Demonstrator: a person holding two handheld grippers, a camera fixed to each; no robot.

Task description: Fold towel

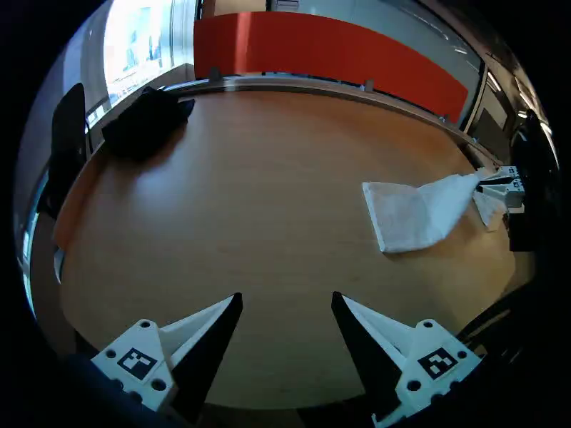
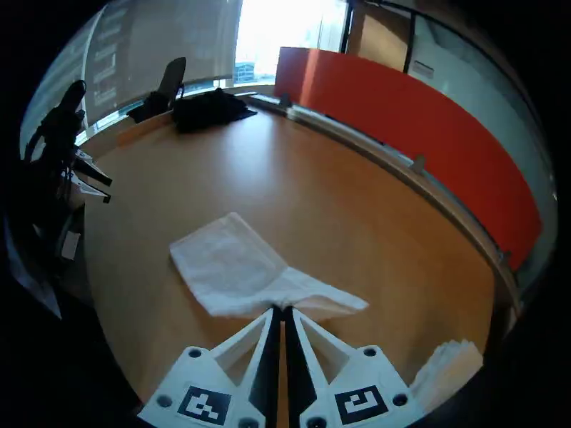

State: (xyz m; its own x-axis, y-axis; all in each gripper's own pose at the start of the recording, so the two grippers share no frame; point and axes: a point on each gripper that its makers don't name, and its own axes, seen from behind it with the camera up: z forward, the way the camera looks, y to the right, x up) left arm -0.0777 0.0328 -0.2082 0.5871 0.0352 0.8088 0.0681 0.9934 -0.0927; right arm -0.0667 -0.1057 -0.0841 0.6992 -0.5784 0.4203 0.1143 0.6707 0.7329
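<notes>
towel corner pinched in right hand-held gripper.

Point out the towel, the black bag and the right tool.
towel (image 2: 228, 267): right gripper view, middle of its flat part.
black bag (image 1: 143, 121): left gripper view, middle of the bag.
right tool (image 2: 280, 310): right gripper view, midway between its fingertips.

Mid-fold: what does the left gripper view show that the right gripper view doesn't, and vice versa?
Left gripper view: the left gripper, fingers wide open over the wooden table, plus a side look at the right gripper holding one corner of the white cloth towel lifted off the wood. Right gripper view: a close look along its nearly touching fingers pinching the towel's edge, and a pale cloth pile near the table edge. Both: the towel, the table, the black bag and the orange partition panel.
</notes>
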